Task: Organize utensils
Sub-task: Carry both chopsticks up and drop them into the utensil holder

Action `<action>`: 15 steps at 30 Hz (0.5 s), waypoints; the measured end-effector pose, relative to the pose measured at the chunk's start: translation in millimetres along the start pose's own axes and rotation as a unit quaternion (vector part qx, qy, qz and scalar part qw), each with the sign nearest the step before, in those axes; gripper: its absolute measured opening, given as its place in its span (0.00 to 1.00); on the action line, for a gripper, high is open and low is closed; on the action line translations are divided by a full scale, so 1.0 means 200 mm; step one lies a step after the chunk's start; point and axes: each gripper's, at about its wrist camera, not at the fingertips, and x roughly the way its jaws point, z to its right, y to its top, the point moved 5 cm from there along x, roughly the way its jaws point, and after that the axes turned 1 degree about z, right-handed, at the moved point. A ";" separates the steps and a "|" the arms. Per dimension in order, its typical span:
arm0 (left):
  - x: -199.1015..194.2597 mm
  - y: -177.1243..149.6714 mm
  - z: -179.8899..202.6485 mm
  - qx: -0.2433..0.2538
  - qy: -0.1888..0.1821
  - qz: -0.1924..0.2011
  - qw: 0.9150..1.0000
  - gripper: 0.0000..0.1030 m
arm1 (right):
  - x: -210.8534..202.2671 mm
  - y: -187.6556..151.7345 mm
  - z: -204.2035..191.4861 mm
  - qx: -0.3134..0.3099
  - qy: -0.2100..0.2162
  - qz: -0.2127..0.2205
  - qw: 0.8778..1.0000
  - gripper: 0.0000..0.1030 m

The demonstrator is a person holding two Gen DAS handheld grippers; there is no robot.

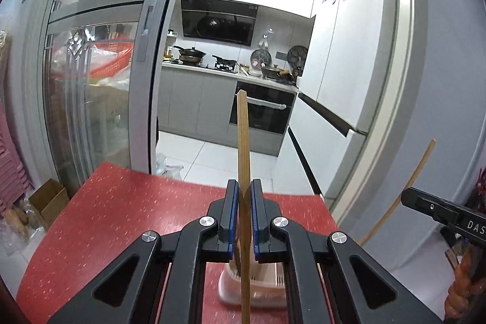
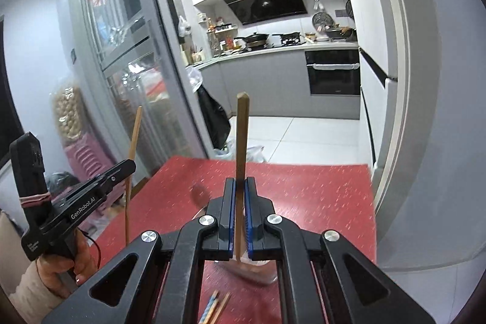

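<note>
My left gripper (image 1: 243, 190) is shut on a bamboo chopstick (image 1: 243, 141) that stands upright, its lower end over a pink utensil holder (image 1: 258, 287) on the red table (image 1: 115, 208). My right gripper (image 2: 240, 187) is shut on another wooden chopstick (image 2: 241, 141), also upright, above a pinkish holder (image 2: 258, 269) seen below the jaws. The right gripper also shows at the right edge of the left wrist view (image 1: 440, 211) with its chopstick (image 1: 404, 187). The left gripper shows at the left of the right wrist view (image 2: 100, 181) with its chopstick (image 2: 132, 172).
Several loose chopsticks (image 2: 215, 305) lie on the red table near its front. A glass sliding door (image 1: 100, 66) stands to the left, a white cabinet wall (image 1: 349, 50) to the right. The kitchen counter (image 1: 227, 69) lies beyond the table's far edge.
</note>
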 end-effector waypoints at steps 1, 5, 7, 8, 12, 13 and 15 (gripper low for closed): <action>0.03 0.00 0.01 -0.002 0.001 0.003 1.000 0.32 | 0.02 0.01 0.01 -0.001 -0.003 0.001 1.000 0.06; 0.18 0.00 0.03 -0.023 -0.006 0.008 1.000 0.32 | 0.11 0.04 0.04 -0.011 -0.016 -0.002 1.000 0.06; 0.24 0.00 0.02 -0.032 -0.006 0.016 0.999 0.32 | 0.15 0.03 0.06 -0.016 -0.020 -0.004 1.000 0.06; 0.27 0.00 0.02 -0.036 -0.007 0.015 0.999 0.32 | 0.17 0.04 0.07 -0.017 -0.020 -0.006 1.000 0.06; 0.37 0.00 0.02 -0.042 -0.005 0.010 0.999 0.32 | 0.20 0.06 0.10 -0.010 -0.011 -0.010 1.000 0.06; 0.38 0.00 0.02 -0.041 -0.004 0.010 0.999 0.32 | 0.21 0.08 0.10 -0.008 -0.006 -0.010 1.000 0.06; 0.38 0.01 0.02 -0.039 -0.003 0.014 0.999 0.32 | 0.21 0.10 0.11 -0.006 -0.001 -0.008 1.000 0.06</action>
